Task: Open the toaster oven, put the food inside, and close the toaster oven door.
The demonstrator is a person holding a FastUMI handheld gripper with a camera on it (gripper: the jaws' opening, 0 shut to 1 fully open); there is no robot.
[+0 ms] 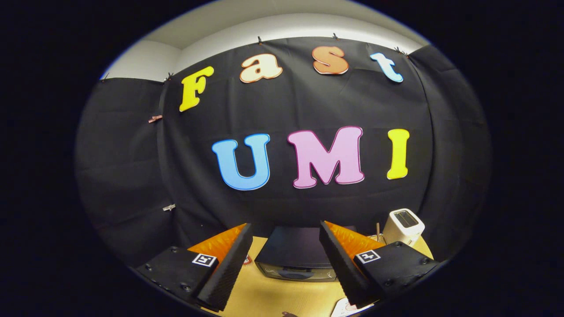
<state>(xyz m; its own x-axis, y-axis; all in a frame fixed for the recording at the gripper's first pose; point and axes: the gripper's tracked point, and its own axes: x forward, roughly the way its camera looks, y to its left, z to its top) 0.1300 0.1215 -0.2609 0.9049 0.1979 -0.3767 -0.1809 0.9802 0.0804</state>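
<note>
Oven (296, 257) sits on table (282, 299), just ahead of and between the fingers, door facing gripper (286, 255) and looks closed. Fingers spread wide, nothing held. Judgement: heavy rigid metal box w/ glass door, won't shift; door hinged, stiff-ish. Grab handle along door's top edge, not glass (slippery, fragile). Handle hard to make out. White toaster (403, 225) beyond right finger. Food unclear, maybe a bit near the right finger.

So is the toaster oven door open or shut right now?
Shut, it seems: the oven shows its front panel upright, flush under the top, nothing folded down onto the table. The gripper hangs above, fingers open and empty.
</note>
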